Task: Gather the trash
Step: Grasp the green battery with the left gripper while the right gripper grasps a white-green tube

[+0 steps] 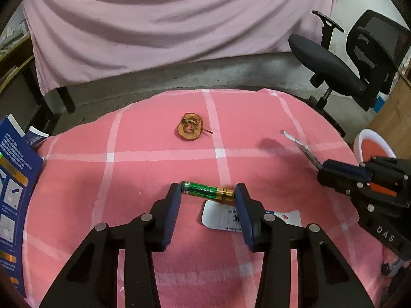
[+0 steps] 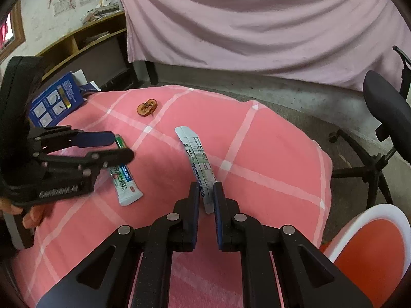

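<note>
On the pink checked cloth (image 1: 257, 118) lies a green and gold battery (image 1: 205, 191), partly on a white sachet (image 1: 221, 218). My left gripper (image 1: 208, 192) hovers over them, open, with its fingertips level with the battery's two ends; contact does not show. From the right wrist it (image 2: 122, 145) appears at the left above the sachet (image 2: 125, 184). My right gripper (image 2: 206, 190) is shut on a long pale-blue printed packet (image 2: 195, 154), which sticks out ahead of it. A dried brown fruit slice (image 1: 190, 127) rests farther back.
A white bin with a red inside (image 2: 372, 243) stands at the lower right beside the cloth. A blue printed box (image 2: 55, 102) sits at the cloth's left edge. A black office chair (image 1: 334, 69) stands on the floor to the right, with a pink drape behind.
</note>
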The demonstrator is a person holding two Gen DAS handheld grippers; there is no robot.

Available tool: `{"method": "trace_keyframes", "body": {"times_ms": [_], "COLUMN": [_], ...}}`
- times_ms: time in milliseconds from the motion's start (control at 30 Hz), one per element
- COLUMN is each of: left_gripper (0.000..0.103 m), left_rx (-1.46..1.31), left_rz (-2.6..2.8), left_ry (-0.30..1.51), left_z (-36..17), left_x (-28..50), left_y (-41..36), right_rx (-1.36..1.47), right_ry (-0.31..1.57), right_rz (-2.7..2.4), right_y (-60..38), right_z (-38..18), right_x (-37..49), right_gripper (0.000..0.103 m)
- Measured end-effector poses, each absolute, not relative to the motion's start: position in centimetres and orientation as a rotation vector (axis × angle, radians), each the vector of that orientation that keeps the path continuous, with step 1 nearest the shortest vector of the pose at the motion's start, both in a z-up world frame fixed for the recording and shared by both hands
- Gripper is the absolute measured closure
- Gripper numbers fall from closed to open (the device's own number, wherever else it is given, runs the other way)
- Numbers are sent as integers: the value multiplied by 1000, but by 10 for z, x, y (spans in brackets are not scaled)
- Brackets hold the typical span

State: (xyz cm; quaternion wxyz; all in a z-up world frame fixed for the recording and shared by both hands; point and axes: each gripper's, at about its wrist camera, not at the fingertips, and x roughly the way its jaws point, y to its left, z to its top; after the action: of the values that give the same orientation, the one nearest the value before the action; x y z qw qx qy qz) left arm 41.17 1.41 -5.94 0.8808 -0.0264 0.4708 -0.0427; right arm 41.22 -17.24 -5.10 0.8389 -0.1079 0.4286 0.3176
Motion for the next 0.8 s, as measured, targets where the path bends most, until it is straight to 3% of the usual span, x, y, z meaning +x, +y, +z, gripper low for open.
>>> {"method": "trace_keyframes", "body": {"times_ms": [167, 433, 667, 767, 800], "left_gripper": [66, 66, 66, 66, 66], "left_rx": [-77, -120, -114, -150, -165], "left_rz": [-105, -100, -28, -4, -3], "left_ry": [948, 707, 803, 852, 859], "left_z": [-54, -14, -28, -38, -38], "left_x": [403, 362, 359, 362, 361], "left_y": [13, 3, -2, 5, 8], "right_rx": [-187, -133, -101, -111, -116], "right_ry": [885, 749, 822, 862, 873], "right_rz": [679, 691, 685, 685, 689], "right_y": [-182, -194, -199, -194, -193], "right_z": [-47, -26, -34, -40, -42], "right_x": [409, 384, 393, 400, 402], "right_gripper": [96, 98, 96, 89, 78]}}
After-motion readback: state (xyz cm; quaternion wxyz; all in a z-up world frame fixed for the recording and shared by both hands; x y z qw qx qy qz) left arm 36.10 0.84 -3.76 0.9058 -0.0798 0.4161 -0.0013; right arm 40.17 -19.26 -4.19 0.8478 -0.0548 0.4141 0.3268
